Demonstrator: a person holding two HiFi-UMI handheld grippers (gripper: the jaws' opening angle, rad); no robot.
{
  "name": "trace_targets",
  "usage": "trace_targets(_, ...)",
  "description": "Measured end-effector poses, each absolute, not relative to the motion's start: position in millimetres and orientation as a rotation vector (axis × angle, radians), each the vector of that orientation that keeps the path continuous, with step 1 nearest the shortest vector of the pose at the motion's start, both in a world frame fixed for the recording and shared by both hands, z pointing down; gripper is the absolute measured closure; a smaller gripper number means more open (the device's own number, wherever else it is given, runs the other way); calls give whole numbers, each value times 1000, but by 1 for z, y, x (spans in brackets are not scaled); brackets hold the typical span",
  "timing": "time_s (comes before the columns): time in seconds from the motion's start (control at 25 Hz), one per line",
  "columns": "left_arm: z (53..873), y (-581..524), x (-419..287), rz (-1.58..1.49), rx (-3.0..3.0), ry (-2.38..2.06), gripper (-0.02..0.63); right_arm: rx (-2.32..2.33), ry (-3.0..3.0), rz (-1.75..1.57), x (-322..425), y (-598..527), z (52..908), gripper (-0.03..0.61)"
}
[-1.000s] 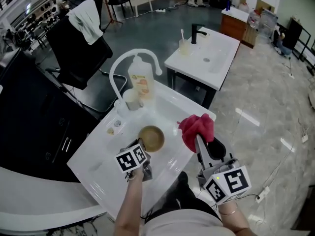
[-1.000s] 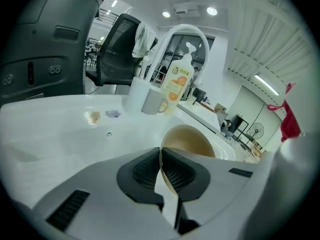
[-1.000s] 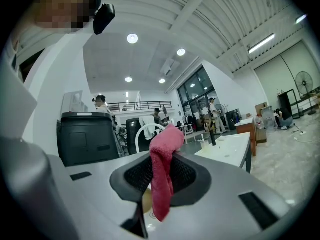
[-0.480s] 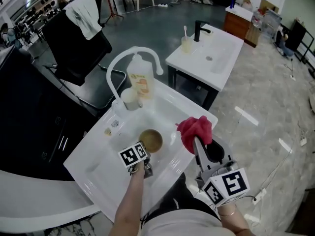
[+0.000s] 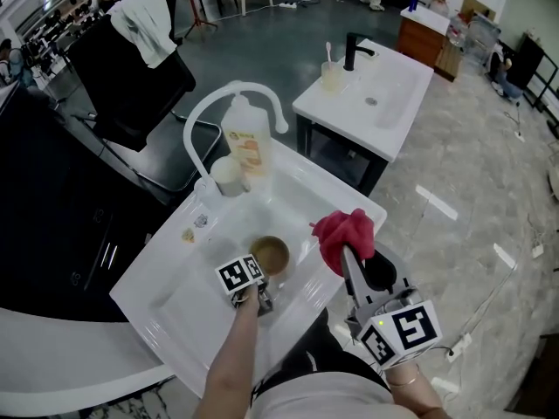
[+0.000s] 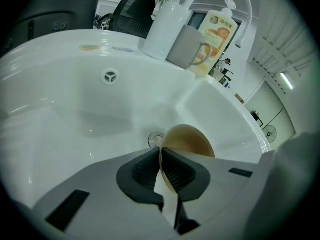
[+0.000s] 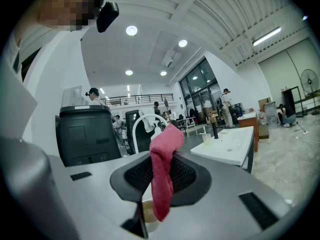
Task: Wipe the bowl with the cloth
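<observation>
Faucet (image 5: 236,86), soap bottle (image 5: 246,151) at sink (image 5: 183,278) back, bowl (image 5: 271,253) mid-basin, left side free

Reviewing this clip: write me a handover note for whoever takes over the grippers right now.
The left gripper is shut on the rim of the brown bowl, holding it low in the white sink near the drain.
The right gripper is shut on the red cloth, held beside the sink, apart from the bowl.
Done: bowl and cloth are both gripped.
Left: bring the cloth to the bowl and wipe it.
</observation>
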State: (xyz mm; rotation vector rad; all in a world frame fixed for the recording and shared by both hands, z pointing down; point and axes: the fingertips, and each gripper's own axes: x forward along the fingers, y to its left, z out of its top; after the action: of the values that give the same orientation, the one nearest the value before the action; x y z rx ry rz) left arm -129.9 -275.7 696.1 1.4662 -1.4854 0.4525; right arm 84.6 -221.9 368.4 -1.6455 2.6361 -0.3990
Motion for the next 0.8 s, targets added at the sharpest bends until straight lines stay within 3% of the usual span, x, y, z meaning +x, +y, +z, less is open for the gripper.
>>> trace_targets(0.8,731,-266,-131,463,1348,-1450,581,-1661,2644,-423,93,-226,373,500)
